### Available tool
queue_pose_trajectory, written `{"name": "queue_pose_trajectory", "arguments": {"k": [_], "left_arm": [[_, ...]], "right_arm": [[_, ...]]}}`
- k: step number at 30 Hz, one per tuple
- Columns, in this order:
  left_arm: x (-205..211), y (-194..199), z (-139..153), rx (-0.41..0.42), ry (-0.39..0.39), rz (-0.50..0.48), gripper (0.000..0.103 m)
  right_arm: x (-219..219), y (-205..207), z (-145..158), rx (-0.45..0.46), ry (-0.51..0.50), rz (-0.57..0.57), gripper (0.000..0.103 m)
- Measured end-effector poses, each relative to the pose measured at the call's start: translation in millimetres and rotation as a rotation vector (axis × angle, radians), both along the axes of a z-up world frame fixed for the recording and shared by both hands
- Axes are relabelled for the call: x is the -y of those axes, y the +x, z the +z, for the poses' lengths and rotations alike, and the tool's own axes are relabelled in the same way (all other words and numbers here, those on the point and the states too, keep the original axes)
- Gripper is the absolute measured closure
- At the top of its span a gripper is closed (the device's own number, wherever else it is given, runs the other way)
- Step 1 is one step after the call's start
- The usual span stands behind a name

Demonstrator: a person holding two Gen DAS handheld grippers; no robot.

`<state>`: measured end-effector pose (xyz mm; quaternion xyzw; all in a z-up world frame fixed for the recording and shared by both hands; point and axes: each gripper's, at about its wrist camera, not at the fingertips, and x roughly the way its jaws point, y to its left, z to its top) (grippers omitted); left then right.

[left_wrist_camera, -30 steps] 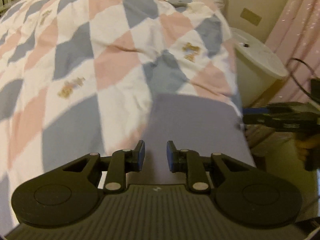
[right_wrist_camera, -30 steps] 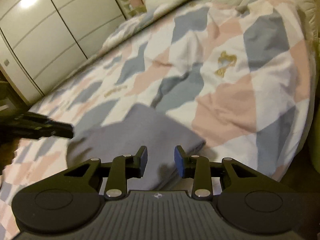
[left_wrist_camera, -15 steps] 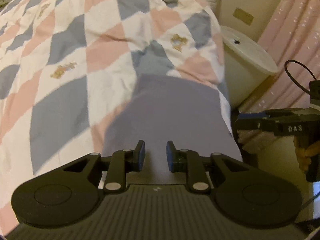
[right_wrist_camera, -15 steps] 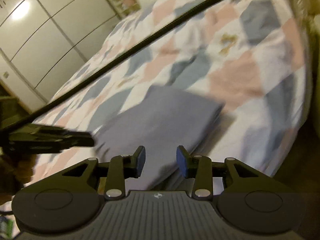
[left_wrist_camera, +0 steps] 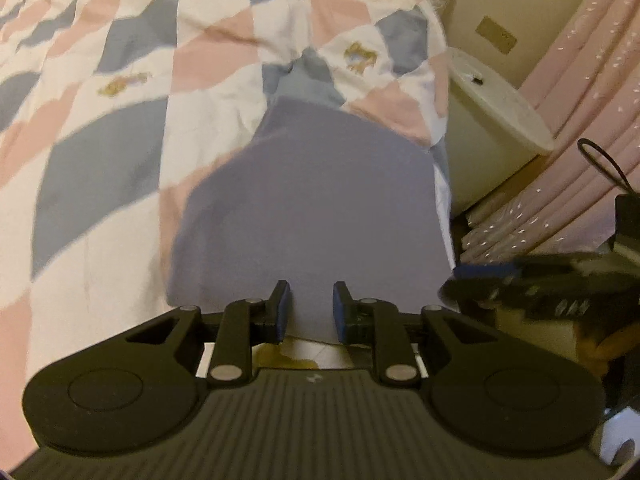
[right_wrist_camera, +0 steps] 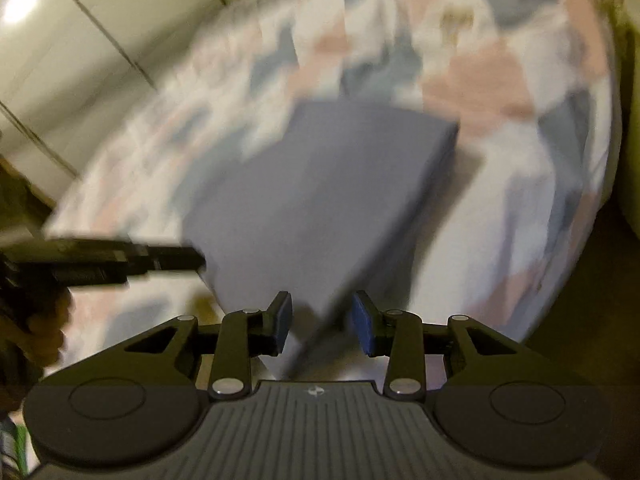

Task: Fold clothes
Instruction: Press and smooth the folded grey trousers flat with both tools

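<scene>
A folded grey-purple garment (left_wrist_camera: 312, 208) lies flat near the edge of a bed covered by a pink, blue and white diamond-patterned duvet (left_wrist_camera: 120, 128). My left gripper (left_wrist_camera: 308, 300) is open just over the garment's near edge, with nothing between its fingers. In the same view my right gripper (left_wrist_camera: 480, 276) comes in from the right beside the garment's corner. The right wrist view is motion-blurred. It shows the garment (right_wrist_camera: 320, 192) ahead, my right gripper (right_wrist_camera: 320, 312) open over its near corner, and my left gripper (right_wrist_camera: 172, 256) at the left by the garment's side.
A white round-topped bin (left_wrist_camera: 500, 120) stands beside the bed. Pink curtains (left_wrist_camera: 580, 100) hang behind it. Pale wardrobe doors (right_wrist_camera: 80, 40) lie beyond the bed's far side. Floor (left_wrist_camera: 304, 356) shows under the left gripper, off the bed's edge.
Both grippers have drawn back from the bed, so more of the garment shows ahead of them. The right wrist view has swung and blurred. The garment lies still and both grippers stay open.
</scene>
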<state>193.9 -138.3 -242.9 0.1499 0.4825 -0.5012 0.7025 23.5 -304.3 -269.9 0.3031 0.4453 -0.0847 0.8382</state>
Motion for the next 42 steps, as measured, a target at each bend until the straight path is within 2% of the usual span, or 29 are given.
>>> {"name": "queue_pose_trajectory", "arguments": {"k": [2, 4, 10, 14, 19, 21, 24, 28, 32, 34, 36, 38, 39, 42], "left_arm": [[2.9, -2.4, -7.5, -0.008, 0.025, 0.044, 0.086], [-4.0, -3.0, -2.0, -0.041, -0.001, 0.092, 0.085], [-29.4, 3.6, 6.5, -0.134, -0.028, 0.239, 0.085], [-35.8, 3.5, -1.7, -0.183, -0.018, 0.351, 0.085], [-36.8, -2.8, -3.5, -0.23, -0.013, 0.492, 0.085], [-33.6, -7.6, -3.1, -0.231, -0.02, 0.539, 0.085], [-22.0, -17.7, -4.1, -0.207, 0.016, 0.633, 0.085], [-7.5, -40.4, 11.6, -0.16, 0.018, 0.771, 0.086], [7.0, -63.1, 27.2, -0.111, 0.02, 0.91, 0.086], [21.1, -76.4, 31.9, -0.085, 0.003, 0.936, 0.086], [34.9, -80.5, 24.4, -0.097, 0.018, 0.944, 0.086], [47.0, -81.1, 7.7, -0.122, 0.074, 0.959, 0.086], [51.4, -80.8, 3.7, -0.123, 0.099, 0.963, 0.086], [52.7, -82.2, 11.4, -0.1, 0.09, 0.979, 0.085]], "right_arm": [[2.6, 4.8, -1.1, -0.016, 0.027, -0.008, 0.065], [5.7, 7.2, 9.7, -0.013, 0.023, 0.009, 0.065], [20.7, 35.2, 52.0, -0.029, -0.025, 0.147, 0.065], [20.8, 60.8, 46.4, -0.092, -0.074, 0.256, 0.065], [28.8, 88.8, 40.8, -0.092, -0.088, 0.396, 0.065], [33.6, 99.2, 34.1, -0.106, -0.101, 0.467, 0.065], [44.6, 111.3, 16.6, -0.138, -0.089, 0.573, 0.067], [60.0, 115.1, 23.8, -0.078, -0.054, 0.704, 0.067], [82.4, 114.1, 38.7, -0.003, -0.122, 0.807, 0.067], [92.0, 115.0, 44.8, 0.02, -0.163, 0.829, 0.066], [96.1, 118.1, 39.5, -0.012, -0.209, 0.874, 0.067], [97.8, 121.6, 31.4, -0.056, -0.245, 0.92, 0.07], [97.4, 123.1, 28.4, -0.07, -0.245, 0.931, 0.069], [95.4, 122.2, 34.1, -0.057, -0.239, 0.941, 0.067]]}}
